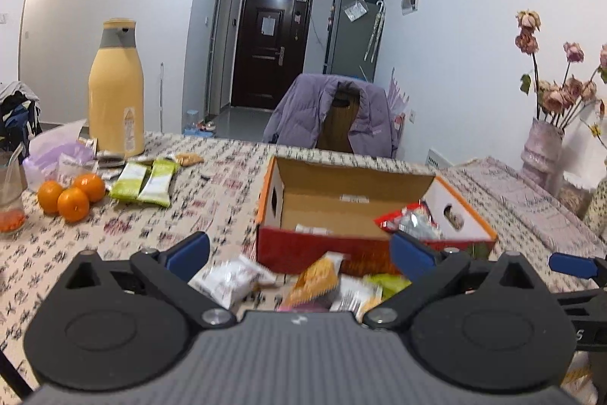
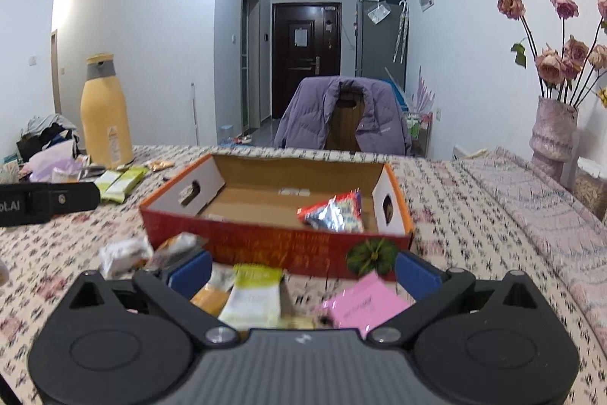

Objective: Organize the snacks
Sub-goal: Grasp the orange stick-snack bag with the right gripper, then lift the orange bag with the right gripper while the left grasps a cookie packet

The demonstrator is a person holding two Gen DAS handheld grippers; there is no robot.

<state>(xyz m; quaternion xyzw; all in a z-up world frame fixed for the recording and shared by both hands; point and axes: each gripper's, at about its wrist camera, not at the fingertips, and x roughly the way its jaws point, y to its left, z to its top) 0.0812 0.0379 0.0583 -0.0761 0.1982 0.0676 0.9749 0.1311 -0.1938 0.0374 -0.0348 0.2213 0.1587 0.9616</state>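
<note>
Snacks (image 2: 252, 295) lie loose btwn us & box (image 2: 273, 245); both grippers, left (image 1: 299, 253) & right (image 2: 301, 270), jaws spread, empty. Thermos (image 1: 115, 90) label unreadable.

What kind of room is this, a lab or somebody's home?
Most likely a home, a dining area in a flat. A patterned tablecloth covers the table, a purple jacket hangs over a chair, a fridge stands beside the dark front door, and dried roses sit in a vase.

The right gripper (image 2: 301, 272) hovers with fingers (image 2: 191, 270) spread wide over loose snack packets (image 2: 254, 295) on the tabletop (image 2: 474, 215); beyond the fingers, an open box (image 2: 273, 241) holds a red packet (image 2: 334, 213).
</note>
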